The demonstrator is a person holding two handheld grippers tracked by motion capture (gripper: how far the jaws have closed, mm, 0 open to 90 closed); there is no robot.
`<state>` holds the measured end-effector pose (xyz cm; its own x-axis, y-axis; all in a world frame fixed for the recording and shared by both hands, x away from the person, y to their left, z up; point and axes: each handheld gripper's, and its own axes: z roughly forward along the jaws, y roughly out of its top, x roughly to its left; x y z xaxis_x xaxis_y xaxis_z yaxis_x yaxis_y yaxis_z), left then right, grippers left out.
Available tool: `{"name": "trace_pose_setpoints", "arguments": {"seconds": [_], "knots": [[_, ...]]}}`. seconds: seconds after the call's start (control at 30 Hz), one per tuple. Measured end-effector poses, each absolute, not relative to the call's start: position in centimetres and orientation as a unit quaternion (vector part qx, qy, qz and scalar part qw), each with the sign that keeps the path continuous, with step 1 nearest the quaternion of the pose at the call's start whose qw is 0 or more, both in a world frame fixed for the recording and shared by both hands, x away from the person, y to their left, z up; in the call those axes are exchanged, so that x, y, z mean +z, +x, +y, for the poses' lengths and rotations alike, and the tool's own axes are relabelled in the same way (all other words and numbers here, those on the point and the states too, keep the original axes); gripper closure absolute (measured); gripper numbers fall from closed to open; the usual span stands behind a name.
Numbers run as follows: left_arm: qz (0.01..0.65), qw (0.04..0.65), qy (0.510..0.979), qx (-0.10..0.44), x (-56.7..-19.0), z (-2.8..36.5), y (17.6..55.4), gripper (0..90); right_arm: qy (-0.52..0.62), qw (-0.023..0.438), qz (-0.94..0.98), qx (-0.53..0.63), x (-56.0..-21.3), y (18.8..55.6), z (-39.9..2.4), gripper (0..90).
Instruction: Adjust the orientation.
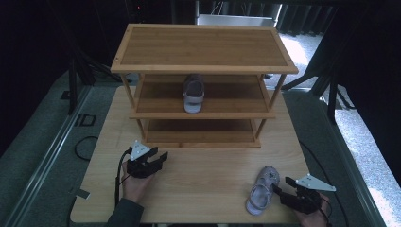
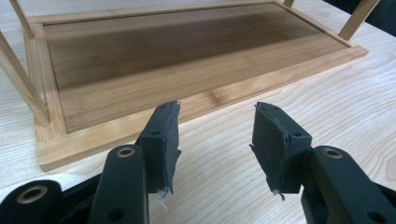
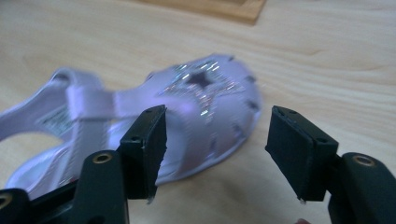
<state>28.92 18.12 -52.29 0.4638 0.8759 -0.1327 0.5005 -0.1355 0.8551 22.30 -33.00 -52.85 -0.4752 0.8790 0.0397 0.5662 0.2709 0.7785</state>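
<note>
A lilac sandal [image 1: 261,189] with a glittery star lies on the table near the front right. Just right of it my right gripper [image 1: 280,190] points at it with its jaws open. In the right gripper view the sandal [image 3: 196,107] lies flat just past my right gripper [image 3: 217,149], partly behind one jaw, and neither pad presses on it. A second sandal [image 1: 193,93] stands on the middle shelf of the wooden rack [image 1: 203,47]. My left gripper [image 1: 161,159] rests open and empty in front of the rack's bottom shelf [image 2: 163,51], jaws [image 2: 215,144] wide apart.
The three-shelf rack takes up the far half of the light wooden table [image 1: 203,175]. Its top and bottom shelves are bare. Dark floor and stand legs [image 1: 331,94] surround the table. A cable [image 1: 82,146] loops off the left edge.
</note>
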Motion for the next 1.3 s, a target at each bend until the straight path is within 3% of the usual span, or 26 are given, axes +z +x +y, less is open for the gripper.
{"name": "trace_pose_setpoints", "arguments": {"seconds": [0.2,0.43,0.77,1.3], "knots": [[0.477,0.454,0.724,0.206,-52.4,18.4,28.8,51.8,0.461,0.206,0.785,0.358,-53.7,22.7,-32.1,36.7],[0.479,0.452,0.724,0.205,-52.6,18.5,28.9,51.8,0.456,0.206,0.786,0.363,-53.7,23.8,-31.9,48.6],[0.48,0.449,0.726,0.203,-52.8,18.4,29.0,51.8,0.453,0.198,0.783,0.377,-53.8,25.1,-31.8,57.7],[0.48,0.444,0.729,0.202,-53.2,18.3,29.2,51.8,0.446,0.178,0.782,0.397,-53.8,27.0,-31.5,58.1]]}}
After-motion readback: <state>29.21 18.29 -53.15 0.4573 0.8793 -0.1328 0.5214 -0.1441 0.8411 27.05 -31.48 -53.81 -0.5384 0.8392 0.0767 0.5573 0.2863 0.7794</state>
